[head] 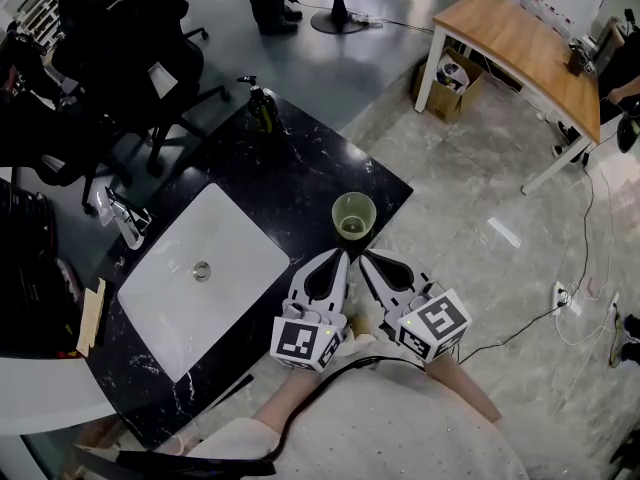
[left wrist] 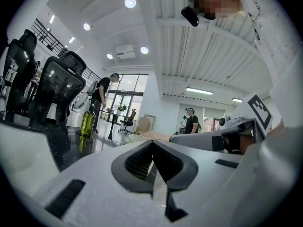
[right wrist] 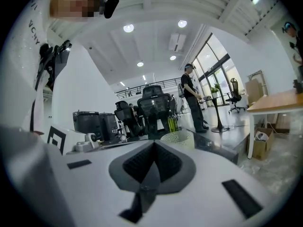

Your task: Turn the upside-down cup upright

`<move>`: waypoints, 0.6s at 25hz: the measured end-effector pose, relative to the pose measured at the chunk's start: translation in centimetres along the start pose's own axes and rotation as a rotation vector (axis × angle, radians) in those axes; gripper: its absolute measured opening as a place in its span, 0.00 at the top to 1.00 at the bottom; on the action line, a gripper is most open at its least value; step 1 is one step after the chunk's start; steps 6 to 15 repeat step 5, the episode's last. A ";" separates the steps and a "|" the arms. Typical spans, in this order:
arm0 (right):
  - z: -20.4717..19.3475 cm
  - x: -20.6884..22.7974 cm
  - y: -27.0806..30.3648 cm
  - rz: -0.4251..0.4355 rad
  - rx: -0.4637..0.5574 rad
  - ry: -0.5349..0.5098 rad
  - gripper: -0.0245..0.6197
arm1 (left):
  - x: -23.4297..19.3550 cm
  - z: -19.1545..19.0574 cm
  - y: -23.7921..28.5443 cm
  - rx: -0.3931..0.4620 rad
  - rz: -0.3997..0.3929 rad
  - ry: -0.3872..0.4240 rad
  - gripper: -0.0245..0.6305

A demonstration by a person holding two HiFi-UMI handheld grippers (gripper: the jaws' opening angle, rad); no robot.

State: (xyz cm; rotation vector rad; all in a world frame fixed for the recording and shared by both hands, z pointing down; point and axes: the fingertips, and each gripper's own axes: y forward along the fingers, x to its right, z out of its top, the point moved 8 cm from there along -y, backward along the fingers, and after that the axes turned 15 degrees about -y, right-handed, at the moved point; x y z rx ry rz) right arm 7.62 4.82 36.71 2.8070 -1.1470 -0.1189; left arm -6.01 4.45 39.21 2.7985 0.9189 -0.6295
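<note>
A pale green cup (head: 354, 214) stands mouth-up on the black marble counter (head: 300, 168), near its right corner. My left gripper (head: 340, 254) and right gripper (head: 364, 258) lie side by side just in front of the cup, tips pointing at it without touching it. Both are shut with nothing between the pads. In the right gripper view the cup's dotted rim (right wrist: 179, 137) shows just beyond the shut right gripper (right wrist: 154, 143). In the left gripper view the left gripper (left wrist: 152, 143) is shut too, and the right gripper's body crosses the view at the right.
A white sink (head: 240, 258) with a chrome faucet (head: 125, 218) fills the counter's left part. A green bottle (head: 262, 106) stands at its far edge. Black office chairs (head: 130, 48) are behind, a wooden table (head: 520, 38) on the right, cables on the floor.
</note>
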 end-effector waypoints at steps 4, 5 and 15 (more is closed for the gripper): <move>-0.1 0.3 0.1 -0.003 -0.003 -0.003 0.95 | 0.0 0.1 0.3 0.001 0.000 -0.002 0.95; -0.1 0.4 0.2 -0.003 -0.004 -0.005 0.95 | 0.0 0.1 0.4 0.001 0.000 -0.002 0.95; -0.1 0.4 0.2 -0.003 -0.004 -0.005 0.95 | 0.0 0.1 0.4 0.001 0.000 -0.002 0.95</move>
